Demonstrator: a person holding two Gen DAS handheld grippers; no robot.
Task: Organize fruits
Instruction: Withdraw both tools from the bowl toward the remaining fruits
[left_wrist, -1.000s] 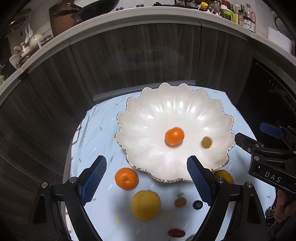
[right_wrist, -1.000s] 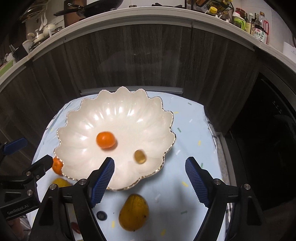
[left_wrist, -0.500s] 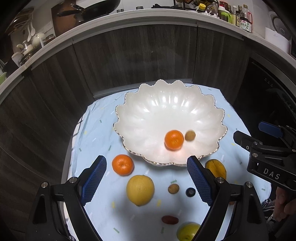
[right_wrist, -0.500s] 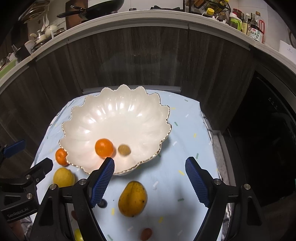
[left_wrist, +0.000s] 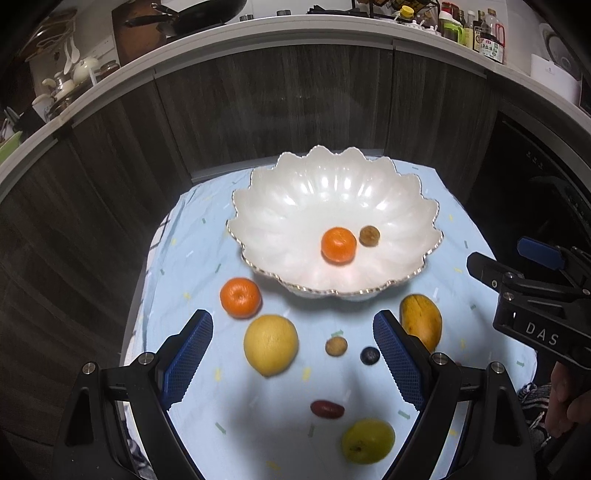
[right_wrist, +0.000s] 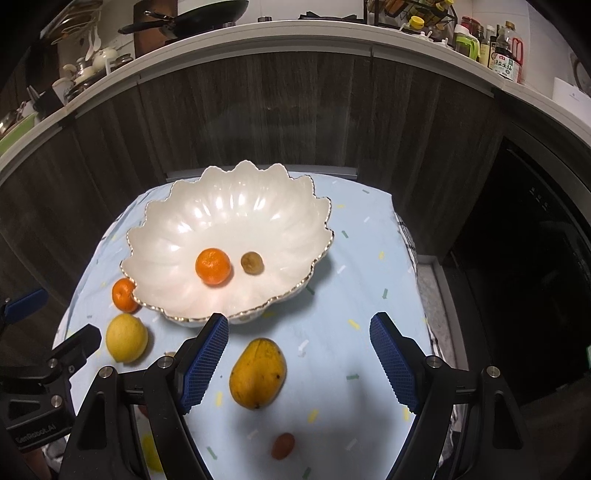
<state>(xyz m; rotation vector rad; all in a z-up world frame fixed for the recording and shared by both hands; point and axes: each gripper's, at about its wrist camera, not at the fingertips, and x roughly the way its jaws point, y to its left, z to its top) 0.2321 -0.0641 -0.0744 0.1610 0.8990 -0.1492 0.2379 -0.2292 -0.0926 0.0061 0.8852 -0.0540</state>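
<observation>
From my right tongs the tangerine left of the bowl is half hidden by its rim, and the red fruit near me is blurred. Pale blue confetti cloth on a low table, dark wood cabinets behind the bowl. Both tongs spread and empty, left too; bowl holds one tangerine and a small brown fruit, while lemon and mango lie on the cloth in front of it.

Scalloped white bowl, fruit inside and before it.
My bowl holds an orange mandarin and a small brown fruit; yellow mango lies outside.
</observation>
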